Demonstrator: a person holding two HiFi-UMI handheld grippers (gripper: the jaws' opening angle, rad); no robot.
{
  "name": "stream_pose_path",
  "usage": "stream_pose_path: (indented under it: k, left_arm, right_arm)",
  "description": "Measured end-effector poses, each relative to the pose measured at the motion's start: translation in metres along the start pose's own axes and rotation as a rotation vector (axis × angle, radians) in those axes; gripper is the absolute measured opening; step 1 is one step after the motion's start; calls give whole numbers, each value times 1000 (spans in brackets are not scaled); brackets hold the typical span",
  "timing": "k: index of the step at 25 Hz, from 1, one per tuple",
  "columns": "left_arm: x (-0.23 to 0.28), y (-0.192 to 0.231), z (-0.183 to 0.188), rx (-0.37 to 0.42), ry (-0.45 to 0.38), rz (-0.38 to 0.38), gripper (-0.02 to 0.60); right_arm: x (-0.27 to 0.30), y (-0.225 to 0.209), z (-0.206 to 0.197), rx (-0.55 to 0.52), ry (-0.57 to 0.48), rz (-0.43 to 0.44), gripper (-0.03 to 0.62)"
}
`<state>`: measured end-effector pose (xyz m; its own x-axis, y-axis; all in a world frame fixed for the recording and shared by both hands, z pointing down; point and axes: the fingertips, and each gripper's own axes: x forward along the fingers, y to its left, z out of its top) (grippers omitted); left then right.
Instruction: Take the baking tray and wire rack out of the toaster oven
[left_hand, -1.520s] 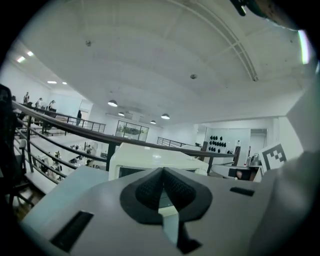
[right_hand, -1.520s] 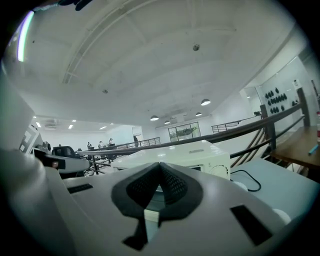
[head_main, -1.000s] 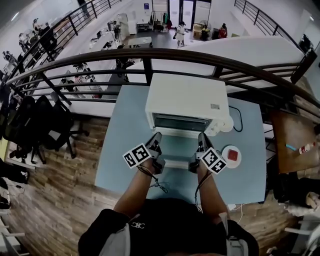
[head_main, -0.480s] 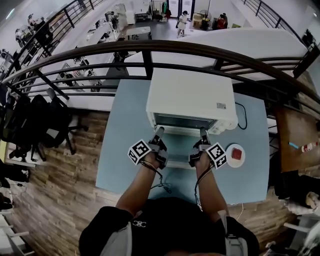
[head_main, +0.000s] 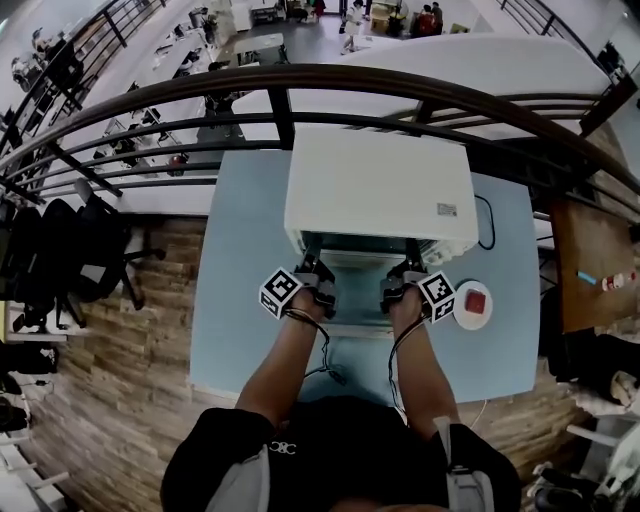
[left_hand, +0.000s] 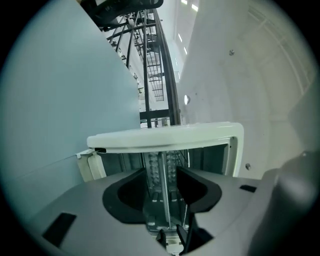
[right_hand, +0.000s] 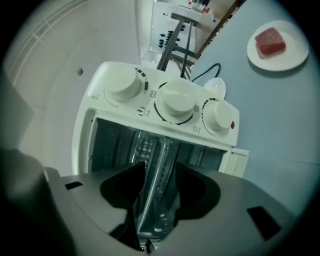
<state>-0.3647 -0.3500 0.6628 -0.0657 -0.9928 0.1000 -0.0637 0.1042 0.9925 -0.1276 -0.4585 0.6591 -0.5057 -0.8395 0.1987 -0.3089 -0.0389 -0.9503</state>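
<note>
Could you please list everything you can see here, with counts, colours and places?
toaster oven: one, white, door open, centre of table
knobs: three, white, on oven front
wire rack: one, metallic, inside oven
table: one, light blue, under oven
plate: one, white, right of oven
block: one, red, on plate
cord: one, black, behind oven at right
railing: one, dark, beyond table
left gripper: one, grey, open, thin metal edge between its jaws
right gripper: one, grey, jaws opening, rack edge between them

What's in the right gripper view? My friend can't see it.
The right gripper is opening its jaws around a thin metal shelf edge inside an open white toaster oven with three knobs. A red block sits on a white plate.
</note>
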Motion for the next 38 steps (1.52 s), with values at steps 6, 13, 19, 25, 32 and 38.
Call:
stream_pose_path:
  k: [6,13,19,25,32,38]
  left_arm:
    - [23,8,13,-133,-108,-79,181]
    - [46,8,12,-178,-137,-114,179]
    - [51,9,8,-214,-137,-107,83]
    - [45,8,7,-188,-131,-90,75]
    - [29,10,0,-185,-110,-79,75]
    - [12,13,-9,-180,-80,-73,74]
  right_arm:
    - [26,-10,6,47,-47,-6,189]
    - [44,-17,11,133,-77,30,171]
    - [48,-9,12,153,-82,68,90]
    - [43,-12,10,215,-92,63,58]
    - [26,-17,7,229,-97,47,55]
    - [7,-23,5,239,-105,36,54]
